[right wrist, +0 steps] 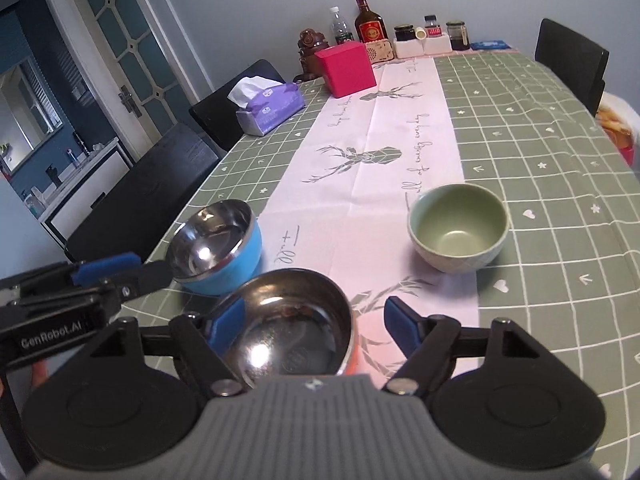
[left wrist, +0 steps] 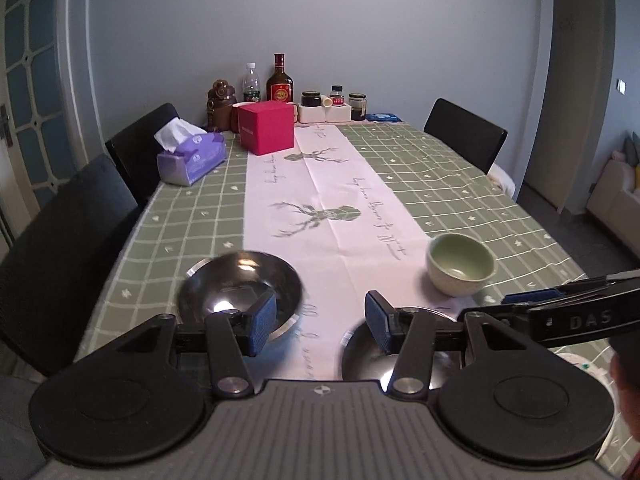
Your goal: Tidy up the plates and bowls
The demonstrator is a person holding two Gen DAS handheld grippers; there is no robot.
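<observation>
Three bowls sit at the near end of the table (right wrist: 560, 128): a steel bowl with a blue outside (right wrist: 216, 246) on the left, a steel bowl with an orange-red outside (right wrist: 296, 328) in the middle on the pale runner (right wrist: 372, 168), and a green ceramic bowl (right wrist: 458, 226) to the right and a little farther in. All three stand upright and apart, which suggests that nesting them is the likely aim. The right gripper (right wrist: 316, 326) hovers over the orange-red bowl with its jaws wide; the left pad lies inside the rim and the right pad stands clear outside, so nothing is gripped. The left gripper (left wrist: 320, 320) is also spread wide and holds nothing; its left pad overlaps the blue bowl in its own view, and whether it touches the rim cannot be told. The two tools are close together, so a careless swing could knock them. Ahead, the runner lies bare as far as the red box (right wrist: 348, 68) and the tissue pack (right wrist: 268, 106), giving ample room to lift and carry. The table's left edge runs just beside the blue bowl.
</observation>
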